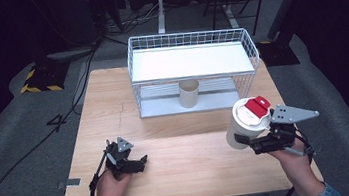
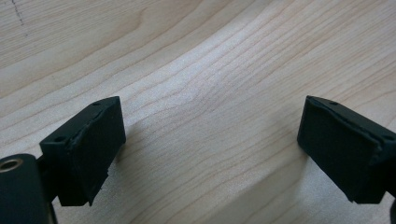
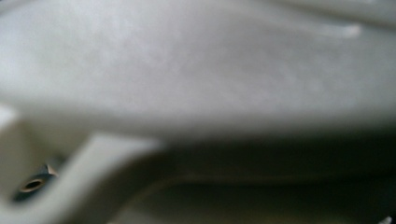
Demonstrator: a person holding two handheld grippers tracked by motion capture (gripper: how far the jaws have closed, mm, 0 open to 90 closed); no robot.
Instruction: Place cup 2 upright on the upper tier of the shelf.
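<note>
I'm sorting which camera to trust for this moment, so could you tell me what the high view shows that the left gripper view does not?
Only the high view shows the white wire rack with a beige cup on its lower shelf, and the right gripper shut on a white tumbler with a red lid tab. Only the left gripper view shows the wood grain up close, bare between wide-open jaws. Both show the wooden table and the left gripper, empty.

high view: above the near edge, facing forward and down on the table (image 1: 178, 148) | left gripper view: close over that same tabletop (image 2: 210, 93); shared wood | right gripper view: pressed near a blurred pale surface
</note>
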